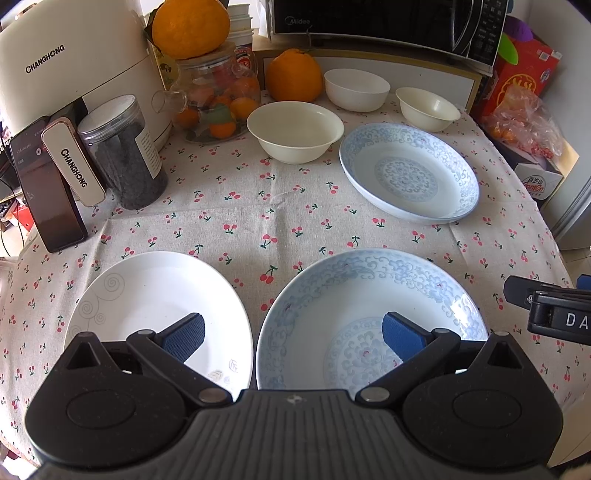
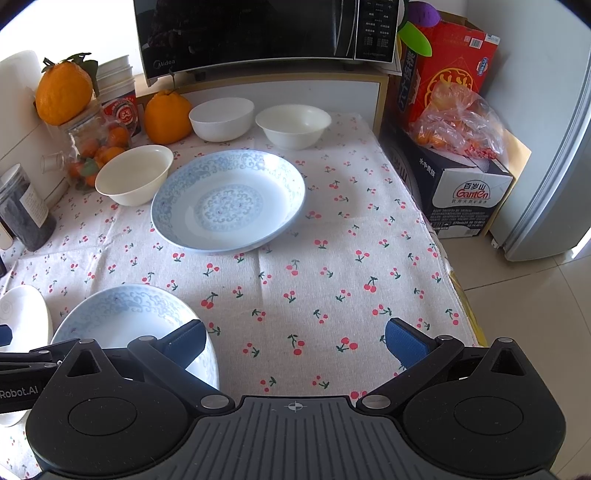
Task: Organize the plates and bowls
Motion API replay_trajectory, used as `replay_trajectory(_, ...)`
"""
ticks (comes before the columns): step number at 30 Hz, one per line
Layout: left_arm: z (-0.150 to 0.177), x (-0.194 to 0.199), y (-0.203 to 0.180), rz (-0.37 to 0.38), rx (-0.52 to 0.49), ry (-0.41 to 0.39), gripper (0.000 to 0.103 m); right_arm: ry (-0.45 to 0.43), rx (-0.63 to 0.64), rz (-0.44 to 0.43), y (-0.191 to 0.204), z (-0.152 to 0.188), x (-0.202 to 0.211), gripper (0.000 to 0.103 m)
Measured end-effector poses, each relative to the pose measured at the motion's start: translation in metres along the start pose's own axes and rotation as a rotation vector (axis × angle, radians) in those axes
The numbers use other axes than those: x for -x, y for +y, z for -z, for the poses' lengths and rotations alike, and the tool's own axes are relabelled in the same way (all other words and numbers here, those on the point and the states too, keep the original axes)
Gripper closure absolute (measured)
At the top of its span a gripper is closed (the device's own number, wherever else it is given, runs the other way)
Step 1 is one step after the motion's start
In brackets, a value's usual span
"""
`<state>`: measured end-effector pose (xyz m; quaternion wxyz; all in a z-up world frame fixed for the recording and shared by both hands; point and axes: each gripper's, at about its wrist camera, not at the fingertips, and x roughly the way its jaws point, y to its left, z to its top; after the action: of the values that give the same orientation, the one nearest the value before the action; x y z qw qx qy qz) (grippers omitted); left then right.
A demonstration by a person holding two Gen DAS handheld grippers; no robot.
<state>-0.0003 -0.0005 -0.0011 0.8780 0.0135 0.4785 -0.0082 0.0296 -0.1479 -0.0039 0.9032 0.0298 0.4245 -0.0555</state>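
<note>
On the cherry-print tablecloth lie a white plate with grey swirls at the near left and a blue-patterned plate at the near right. A second blue-patterned plate lies farther back. Three pale bowls stand behind: a cream one, a white one and a small cream one. My left gripper hangs open over the gap between the two near plates. My right gripper is open above bare cloth, right of the near blue plate.
A Changhong appliance, a dark jar, a phone and a glass jar of fruit crowd the left side. Oranges and a microwave line the back. Boxes and a fridge stand beyond the table's right edge.
</note>
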Motion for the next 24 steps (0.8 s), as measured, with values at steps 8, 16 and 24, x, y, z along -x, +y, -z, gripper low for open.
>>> replay_trajectory(8,-0.0006,0.0006,0.0011,-0.001,0.0,0.0,0.0,0.003,-0.001,-0.001,-0.0006,0.0066,-0.0029,0.0)
replay_trajectory(16,-0.0005,0.0006,0.0011,-0.001,-0.001,0.0,0.0,0.005,-0.001,-0.001,-0.0007,0.0045,-0.0027,0.0)
replay_trajectory(24,-0.0005,0.0005,0.0009,-0.002,-0.002,0.0,0.0,0.007,-0.001,-0.001,-0.0002,0.0042,-0.0034,0.0)
